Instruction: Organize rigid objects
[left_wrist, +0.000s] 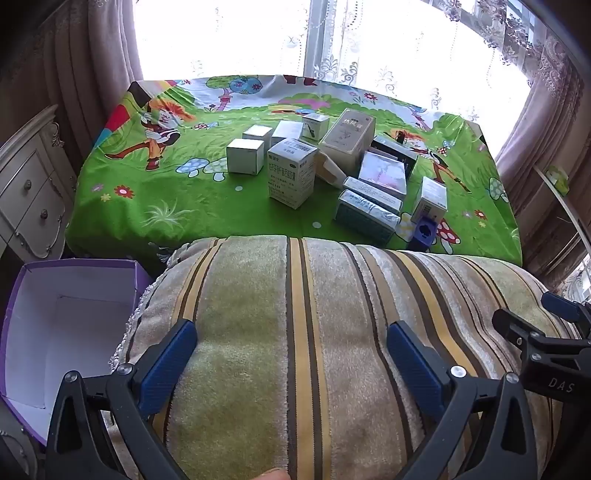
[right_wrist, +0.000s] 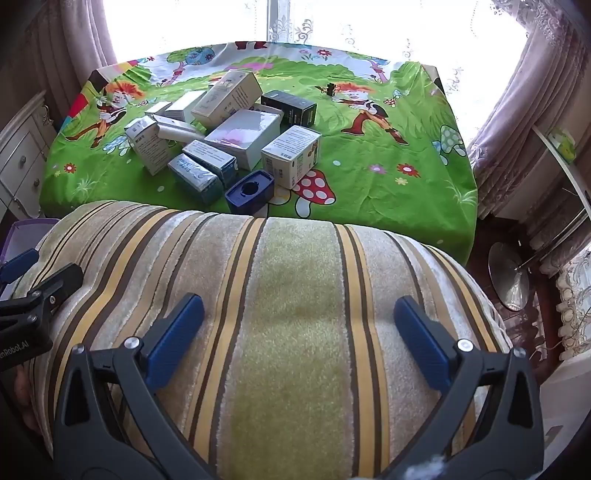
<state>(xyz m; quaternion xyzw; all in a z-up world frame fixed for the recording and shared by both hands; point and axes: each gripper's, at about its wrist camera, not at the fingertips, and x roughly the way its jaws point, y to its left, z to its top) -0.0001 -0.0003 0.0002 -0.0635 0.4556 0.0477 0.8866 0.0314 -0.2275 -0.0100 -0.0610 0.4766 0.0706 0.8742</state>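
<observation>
A cluster of small cardboard boxes (left_wrist: 332, 166) stands and lies on the green cartoon-print cloth (left_wrist: 166, 199). At the left, white cube boxes (left_wrist: 245, 156) stand upright. A taller white box with printed text (left_wrist: 291, 172) stands just beside them. A long beige box (left_wrist: 347, 138) leans behind. Two bluish boxes (left_wrist: 365, 214) lie flat side by side at the near edge. A dark blue block with a round hole (right_wrist: 249, 191) sits nearest, next to a white box (right_wrist: 291, 160). A black box (right_wrist: 289, 108) lies at the back.

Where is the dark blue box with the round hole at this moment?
The dark blue box lies at the near edge of the green cloth, in front of the pile, just right of the teal carton; in the left wrist view it sits right of centre.
</observation>
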